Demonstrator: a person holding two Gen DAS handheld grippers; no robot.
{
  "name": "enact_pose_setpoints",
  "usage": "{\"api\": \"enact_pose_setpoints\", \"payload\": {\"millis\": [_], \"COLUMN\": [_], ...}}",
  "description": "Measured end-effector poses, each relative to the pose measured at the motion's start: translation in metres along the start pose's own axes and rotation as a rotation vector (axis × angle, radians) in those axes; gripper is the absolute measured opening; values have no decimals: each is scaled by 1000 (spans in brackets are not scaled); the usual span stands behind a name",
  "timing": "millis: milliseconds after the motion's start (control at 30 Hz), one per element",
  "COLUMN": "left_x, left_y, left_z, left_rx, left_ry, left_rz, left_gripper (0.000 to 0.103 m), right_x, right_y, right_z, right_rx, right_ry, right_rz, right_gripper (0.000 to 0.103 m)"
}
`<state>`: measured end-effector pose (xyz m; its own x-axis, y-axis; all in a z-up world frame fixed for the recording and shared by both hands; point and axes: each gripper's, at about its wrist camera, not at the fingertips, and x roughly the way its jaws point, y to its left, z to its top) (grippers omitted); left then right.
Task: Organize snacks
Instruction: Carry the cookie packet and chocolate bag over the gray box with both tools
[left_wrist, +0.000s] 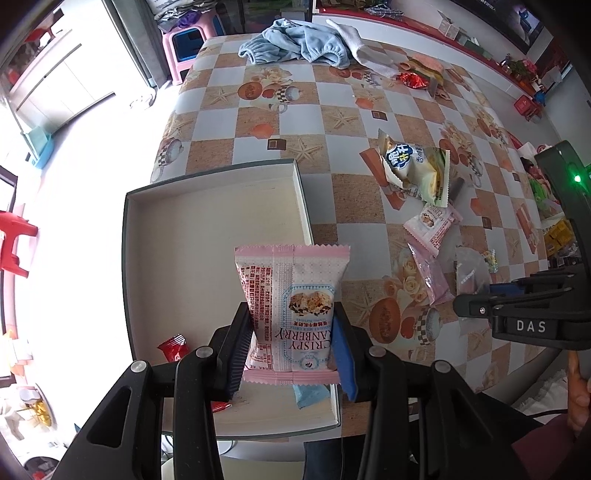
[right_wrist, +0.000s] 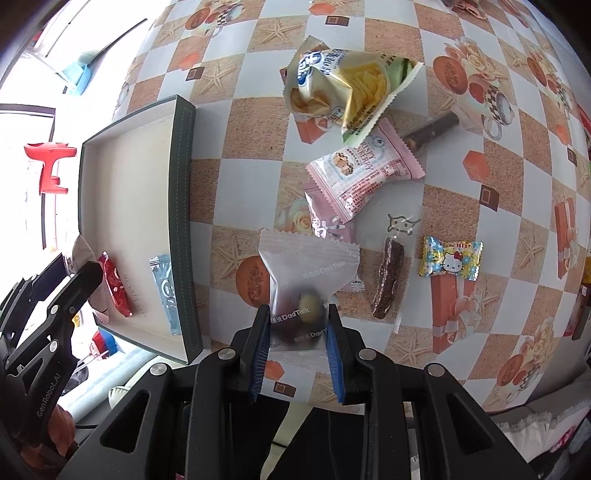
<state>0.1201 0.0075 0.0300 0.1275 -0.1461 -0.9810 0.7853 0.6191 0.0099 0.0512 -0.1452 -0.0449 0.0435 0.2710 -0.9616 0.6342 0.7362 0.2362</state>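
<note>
Left wrist: my left gripper (left_wrist: 293, 341) pinches the pink cranberry packet (left_wrist: 291, 314) above the box (left_wrist: 303, 206), near its right rim; it could snag there when released. Right wrist: my right gripper (right_wrist: 295, 343) clamps the clear DadTalk packet (right_wrist: 304, 291) over the table's near edge; the slick film may slip out.

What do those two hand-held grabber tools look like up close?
Both are black plastic frames with silver rivets and triangular cut-outs. The left gripper and right gripper have ribbed blue pads on their fingers. One side reads "DAS", another "GenRobot.AI"; a green light glows on the right one's body.
</note>
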Motion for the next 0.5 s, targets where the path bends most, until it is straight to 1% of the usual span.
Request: {"api": "enact_pose_setpoints", "payload": {"millis": [500], "left_x": [-1], "left_y": [36], "left_z": [-7], "left_rx": [-60], "left_ry": [-2], "left_rz": [11], "left_gripper": [45], "right_x": [4], "right_y": [36], "right_z": [12], "right_rx": [-63], "right_ry": [3], "right_rz": [-16], "right_gripper": [29]}}
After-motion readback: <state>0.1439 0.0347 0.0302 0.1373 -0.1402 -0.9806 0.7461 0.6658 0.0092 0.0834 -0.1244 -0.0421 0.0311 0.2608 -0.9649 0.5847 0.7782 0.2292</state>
